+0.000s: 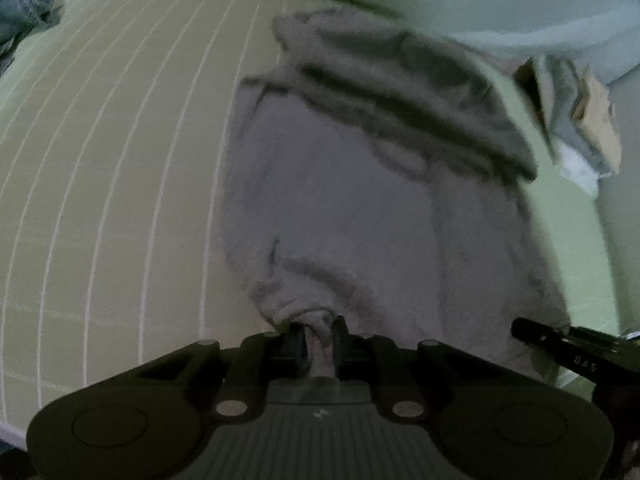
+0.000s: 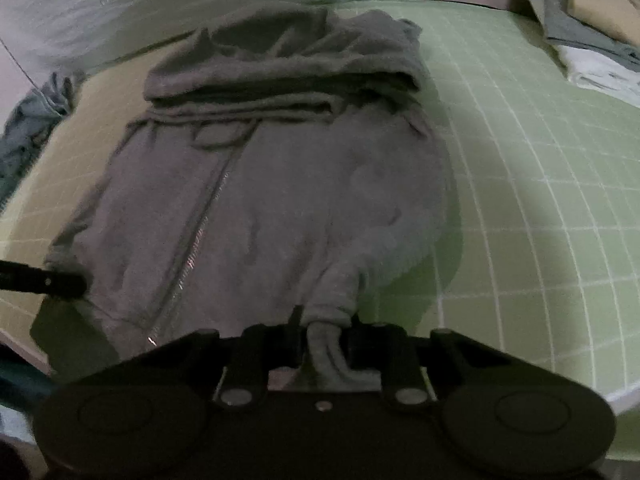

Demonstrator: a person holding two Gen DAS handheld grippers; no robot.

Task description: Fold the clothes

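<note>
The left tongs [image 1: 317,334] were clenched on the hem of the grey hoodie [image 1: 340,200]; the right tongs [image 2: 325,334] gripped its other hem corner, both angled steeply down. It lay on the green grid mat [image 2: 520,160]. Markings on the neighbouring tool were unreadable.

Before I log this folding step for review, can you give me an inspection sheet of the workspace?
Surface: green grid mat, mostly bare.
Job's things: grey zip hoodie lying flat, hood end bunched at the far side.
Clutter: bluish garment at one edge; pile of clothes at the other.
Grippers: left hand-held gripper shut on the hoodie's near hem; right hand-held gripper likewise.
Cables: thin line, cannot tell.
Surroundings: pale wall behind.
</note>
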